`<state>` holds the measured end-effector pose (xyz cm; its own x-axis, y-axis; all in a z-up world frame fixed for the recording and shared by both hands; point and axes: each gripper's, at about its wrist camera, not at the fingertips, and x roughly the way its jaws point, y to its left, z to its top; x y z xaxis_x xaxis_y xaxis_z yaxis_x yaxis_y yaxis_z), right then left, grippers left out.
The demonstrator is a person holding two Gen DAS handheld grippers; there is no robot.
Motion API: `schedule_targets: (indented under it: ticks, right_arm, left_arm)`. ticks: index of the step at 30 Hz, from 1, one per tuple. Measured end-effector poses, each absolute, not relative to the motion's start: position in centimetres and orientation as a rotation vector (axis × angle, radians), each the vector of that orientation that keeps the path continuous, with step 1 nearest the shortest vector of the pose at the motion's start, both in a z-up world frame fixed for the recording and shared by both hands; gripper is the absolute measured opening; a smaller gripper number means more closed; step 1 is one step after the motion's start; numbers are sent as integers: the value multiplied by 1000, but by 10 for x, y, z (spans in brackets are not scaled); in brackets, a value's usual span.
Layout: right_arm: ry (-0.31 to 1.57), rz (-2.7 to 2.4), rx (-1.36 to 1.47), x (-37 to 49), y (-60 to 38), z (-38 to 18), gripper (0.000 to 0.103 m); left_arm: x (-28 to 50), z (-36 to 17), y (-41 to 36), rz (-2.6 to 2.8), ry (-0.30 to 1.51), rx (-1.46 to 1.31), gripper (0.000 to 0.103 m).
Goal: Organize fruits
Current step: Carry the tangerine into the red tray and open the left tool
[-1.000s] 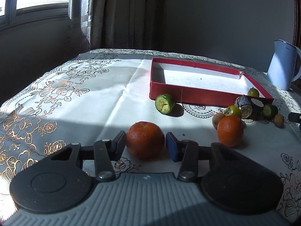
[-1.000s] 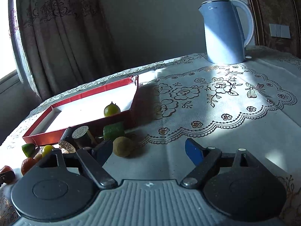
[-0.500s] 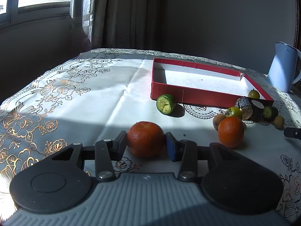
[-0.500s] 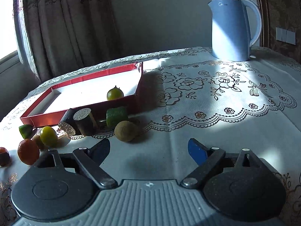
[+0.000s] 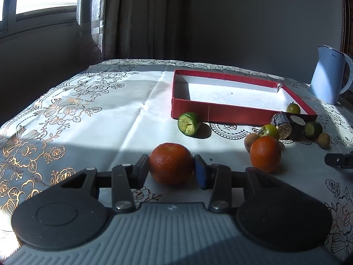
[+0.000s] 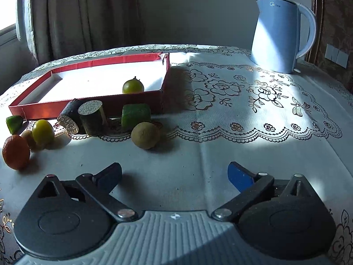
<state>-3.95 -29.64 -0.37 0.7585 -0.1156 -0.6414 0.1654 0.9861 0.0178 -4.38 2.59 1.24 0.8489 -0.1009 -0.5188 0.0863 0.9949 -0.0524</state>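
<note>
Orange (image 5: 171,163), on the bench short of the red tray (image 5: 222,112), sits pinched at its widest girth by the left tongs (image 5: 171,171); it looks firm, round and roll-prone, so grip gently, while the right tongs (image 6: 175,175) gape empty.

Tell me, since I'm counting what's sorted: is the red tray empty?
No. The red tray holds one small green-yellow fruit near its right corner; the other fruits lie outside on the tablecloth.

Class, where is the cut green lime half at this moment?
In the left wrist view, the cut green lime half lies on the tablecloth, just in front of the red tray near its left corner, beyond the gripped orange.
</note>
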Motion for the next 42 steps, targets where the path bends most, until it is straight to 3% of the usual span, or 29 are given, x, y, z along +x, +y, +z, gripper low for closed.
schedule_targets:
  ticks: [16,27,34,36,37,38,42]
  right_arm:
    - [684,-148,94,-40,-298,-2,103]
    - [677,-147,106,-40,-300,-3,103]
    - [673,-146,115,-41,-302,-2,103]
    - [672,-146,118,-41,-302,-2,103]
    - [672,-146,118,-41,-302,-2,103]
    - [671,-145,119,-41,-302,-2,103]
    - [671,-145,119,-41,-302,-2,103]
  left_arm:
    - [15,69,-20,-185,443,15,39]
    - [108,57,-41,-165,577,24,40]
    - [121,37,-38,-161,668,28,40]
    - [115,37,-36,-154,654,25,52]
    - [110,39,-34,-149,635,20,71]
    - [102,43,-32,-143,600,16,79]
    - [59,64,-24,-173,492,10,83]
